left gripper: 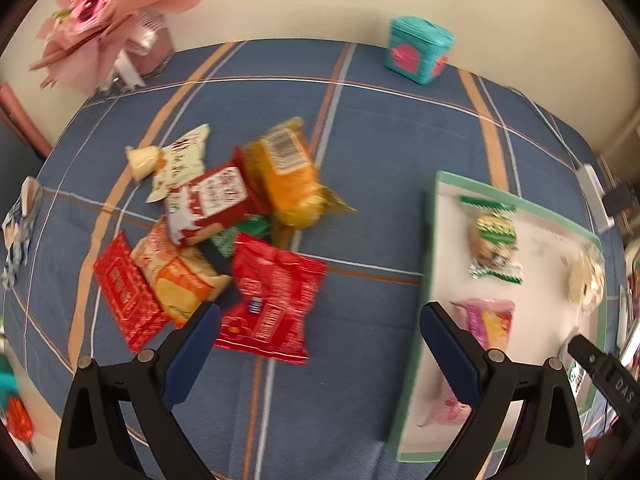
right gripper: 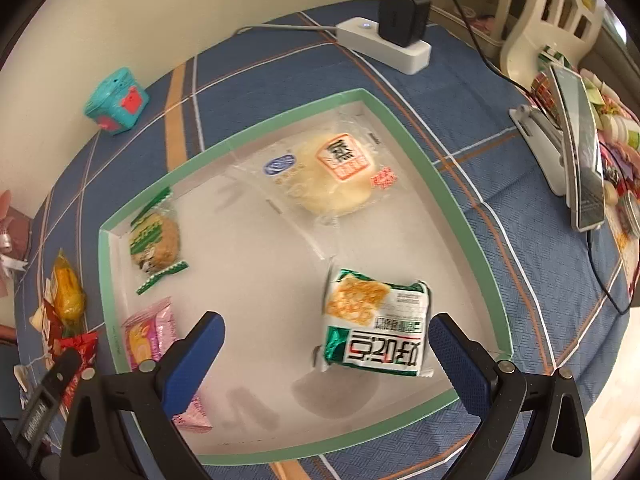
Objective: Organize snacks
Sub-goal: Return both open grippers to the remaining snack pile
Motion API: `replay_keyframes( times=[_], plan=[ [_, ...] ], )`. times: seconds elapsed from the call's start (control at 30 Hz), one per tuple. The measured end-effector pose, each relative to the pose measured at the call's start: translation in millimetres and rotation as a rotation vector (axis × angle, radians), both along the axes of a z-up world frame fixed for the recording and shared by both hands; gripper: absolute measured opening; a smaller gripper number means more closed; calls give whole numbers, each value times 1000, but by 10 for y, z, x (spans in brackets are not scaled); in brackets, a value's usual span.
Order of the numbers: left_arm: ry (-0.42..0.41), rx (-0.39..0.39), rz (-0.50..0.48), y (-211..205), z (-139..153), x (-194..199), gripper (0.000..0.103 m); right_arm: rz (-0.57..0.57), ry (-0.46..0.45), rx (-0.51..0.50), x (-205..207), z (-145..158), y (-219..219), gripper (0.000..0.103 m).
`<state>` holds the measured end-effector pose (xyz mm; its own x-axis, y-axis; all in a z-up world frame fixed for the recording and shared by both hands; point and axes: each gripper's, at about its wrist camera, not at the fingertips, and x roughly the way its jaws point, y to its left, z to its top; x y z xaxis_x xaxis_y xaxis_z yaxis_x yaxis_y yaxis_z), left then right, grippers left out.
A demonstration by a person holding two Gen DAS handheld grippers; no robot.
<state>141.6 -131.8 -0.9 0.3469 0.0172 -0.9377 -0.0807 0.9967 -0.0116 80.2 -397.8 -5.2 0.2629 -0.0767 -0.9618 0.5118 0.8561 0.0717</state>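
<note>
Blue plaid tablecloth (left gripper: 360,140) covers pretty much the whole tabletop, with a cream wall behind it and a pink paper bouquet (left gripper: 108,8) at the far left corner. Next biggest thing is the white tray with the green rim (right gripper: 404,128), sitting toward the right edge of the table. Already in it: a pale round bun in clear wrap (right gripper: 332,176) near the tray's far side, a green-and-white packet (right gripper: 376,324) near the right rim, a cookie in green-striped wrap (right gripper: 154,240) and a pink packet (right gripper: 150,332) along the left rim. The unsorted snack pile (left gripper: 224,236) is still out on the cloth left of the tray, with a red crinkly bag (left gripper: 272,304) closest to the left gripper (left gripper: 320,332), which hangs above it with jaws spread wide and nothing in them. The right gripper (right gripper: 326,340) is over the tray, also wide open and empty, green packet lying just between its fingers. Small stuff: a teal cube box (left gripper: 420,48) at the far edge. My worry is that the pile is overlapped, so pinching that red bag could drag its neighbours or just crush it, and slick wrap can slip out mid-carry.
</note>
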Motion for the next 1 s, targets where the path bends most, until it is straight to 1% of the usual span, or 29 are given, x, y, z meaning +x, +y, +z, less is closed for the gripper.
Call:
replay_keyframes(
  times=[0.1,0.3,0.5,0.6,0.8,1.0],
  plan=[
    [-5,1,54,217,3,27,99,41,-11,-11,19,26,129,103],
    [-10,38,165,704,-2,43,99,131,-56,-16,54,121,412,103],
    [-21,45,221,1071,42,-1,99,201,-101,3,96,174,692,103],
    [-29,32,232,1199,66,-16,99,236,-106,8,117,160,859,103],
    [-16,3,274,1466,30,-47,99,320,-119,18,177,147,1255,103],
    [-6,-18,335,1792,-32,-93,99,407,-130,48,249,121,1725,103]
  ],
)
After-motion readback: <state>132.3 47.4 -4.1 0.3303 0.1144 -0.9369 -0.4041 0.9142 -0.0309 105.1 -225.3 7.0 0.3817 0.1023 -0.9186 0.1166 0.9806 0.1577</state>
